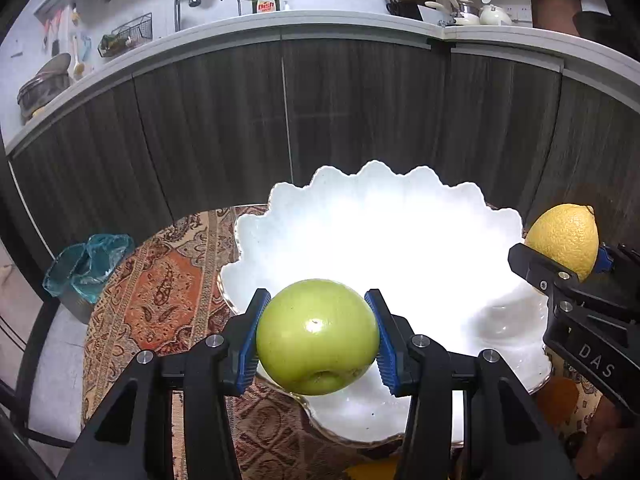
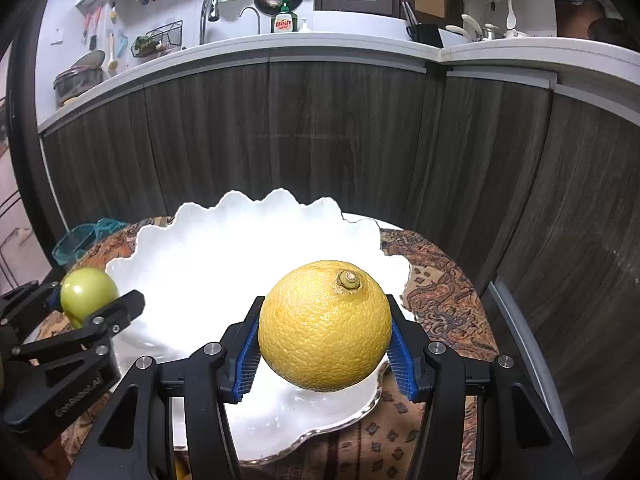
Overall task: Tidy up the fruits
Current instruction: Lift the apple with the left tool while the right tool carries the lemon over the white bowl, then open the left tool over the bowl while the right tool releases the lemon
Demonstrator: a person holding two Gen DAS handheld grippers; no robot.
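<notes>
Left gripper [image 1: 318, 336] tight around green apple [image 1: 318, 338], right gripper [image 2: 325, 342], "DAS"-marked, around lemon [image 2: 325, 326].

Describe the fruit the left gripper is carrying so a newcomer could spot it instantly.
Find the big white scalloped bowl on the patterned tablecloth. At its near left rim, the left gripper clamps a green apple. It is smooth and shiny green, unlike the pebbly yellow lemon alongside.

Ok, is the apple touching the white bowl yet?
Cannot tell. In the left wrist view the green apple, clamped in the left gripper, overlaps the white bowl's near rim, so no gap or contact shows plainly.
</notes>
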